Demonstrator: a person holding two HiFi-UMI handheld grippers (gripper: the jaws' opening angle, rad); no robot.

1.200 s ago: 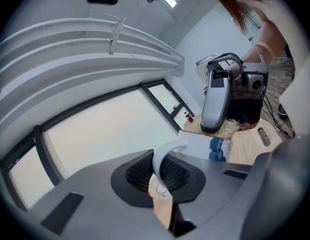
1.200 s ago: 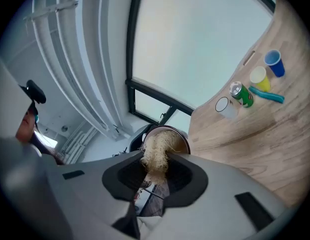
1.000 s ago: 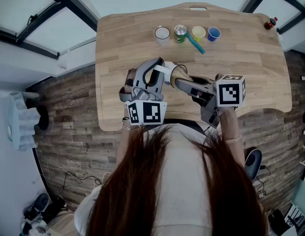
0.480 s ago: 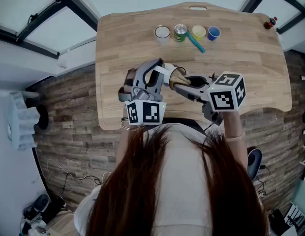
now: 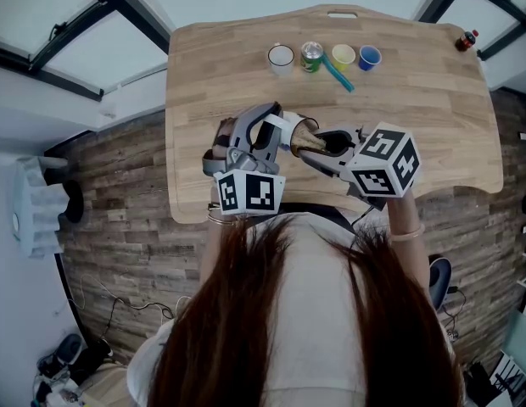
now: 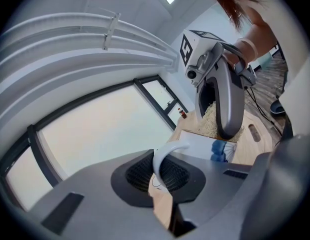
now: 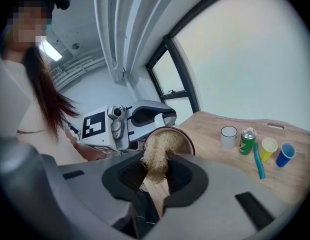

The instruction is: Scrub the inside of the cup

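The left hand-held gripper (image 6: 161,179) clamps the handle of the cup (image 6: 200,145) above the near tabletop (image 5: 433,100). The right hand-held gripper (image 7: 155,181) pinches a fibrous scrubber (image 7: 158,151) pushed into its mouth. Far off stand a white mug (image 5: 280,58), green can (image 5: 311,57) and two small beakers (image 5: 343,56).

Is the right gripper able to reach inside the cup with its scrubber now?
Likely yes: the left gripper holds the cup with its mouth toward the right gripper, and the scrubber sits in it.
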